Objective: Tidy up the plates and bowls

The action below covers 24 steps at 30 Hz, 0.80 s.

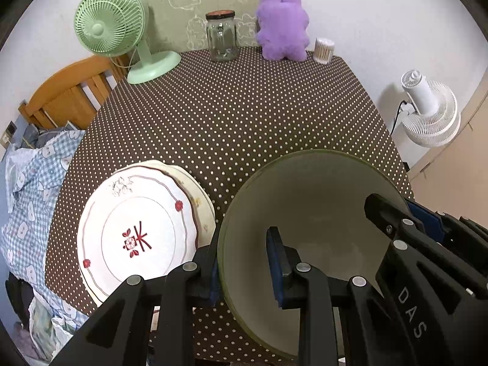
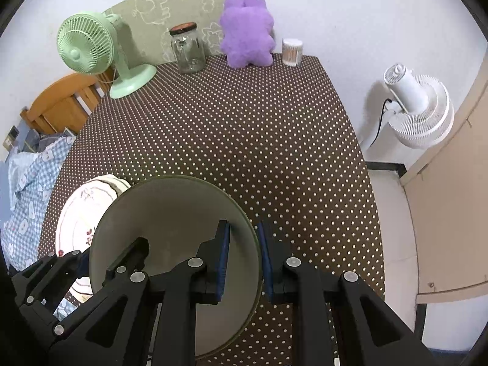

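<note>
Altogether: two grippers, one bowl, two stacked plates, two fans, one jar, one plush toy and one tub are counted.
Bowl: one large olive-green round bowl (image 1: pixel 308 213) with a pale inside is held at the near edge of the brown polka-dot tablecloth (image 1: pixel 238 116), just right of the plates.
Left gripper (image 1: pixel 244 262): its blue-padded fingers are clamped across the bowl's left rim, one outside and one inside.
Right gripper (image 2: pixel 244 259): its blue pads straddle the bowl's right rim, one inside and one outside; whether they press on it cannot be told.
Plates: one white scalloped plate with red flower motifs (image 1: pixel 137 231) lies on a second cream plate (image 1: pixel 198 195), near left.
Fans: one mint-green desk fan (image 1: pixel 113 30) stands far left on the cloth; one white floor fan (image 1: pixel 430 113) stands off the table, right.
Far edge: one clear glass jar with a brown lid (image 1: pixel 222 36), one purple plush toy (image 1: pixel 282 27) and one small tub of cotton swabs (image 1: pixel 324 50) stand in a row.
</note>
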{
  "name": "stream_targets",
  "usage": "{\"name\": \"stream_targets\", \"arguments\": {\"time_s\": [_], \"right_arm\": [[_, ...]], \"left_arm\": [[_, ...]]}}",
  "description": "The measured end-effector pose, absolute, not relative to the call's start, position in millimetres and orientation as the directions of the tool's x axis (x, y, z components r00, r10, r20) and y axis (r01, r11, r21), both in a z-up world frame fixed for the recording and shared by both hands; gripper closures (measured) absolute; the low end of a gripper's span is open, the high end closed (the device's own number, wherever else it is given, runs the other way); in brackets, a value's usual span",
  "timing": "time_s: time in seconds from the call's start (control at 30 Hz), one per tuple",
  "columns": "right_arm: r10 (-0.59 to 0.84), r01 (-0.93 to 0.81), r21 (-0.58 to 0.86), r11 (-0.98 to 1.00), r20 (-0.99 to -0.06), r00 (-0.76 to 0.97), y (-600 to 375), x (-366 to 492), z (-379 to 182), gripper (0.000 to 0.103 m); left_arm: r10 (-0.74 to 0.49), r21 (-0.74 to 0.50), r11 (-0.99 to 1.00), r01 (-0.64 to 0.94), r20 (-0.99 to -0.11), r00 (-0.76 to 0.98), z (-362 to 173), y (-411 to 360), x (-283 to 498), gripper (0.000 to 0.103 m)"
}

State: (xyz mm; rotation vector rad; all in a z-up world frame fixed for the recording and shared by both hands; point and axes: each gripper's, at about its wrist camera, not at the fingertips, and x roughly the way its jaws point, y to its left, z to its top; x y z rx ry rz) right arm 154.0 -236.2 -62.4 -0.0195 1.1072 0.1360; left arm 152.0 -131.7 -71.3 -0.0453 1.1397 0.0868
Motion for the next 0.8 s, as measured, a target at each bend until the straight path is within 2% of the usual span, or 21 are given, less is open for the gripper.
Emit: {"name": "stream_targets", "arguments": {"time_s": [0.8], "right_arm": [[0.126, -0.126, 0.085, 0.988, -0.917, 0.378, -236, 164, -94, 0.08]], "left_arm": [[0.076, 0.041, 0.994, -0.105, -0.933, 0.351, -97, -133, 158, 0.079]]}}
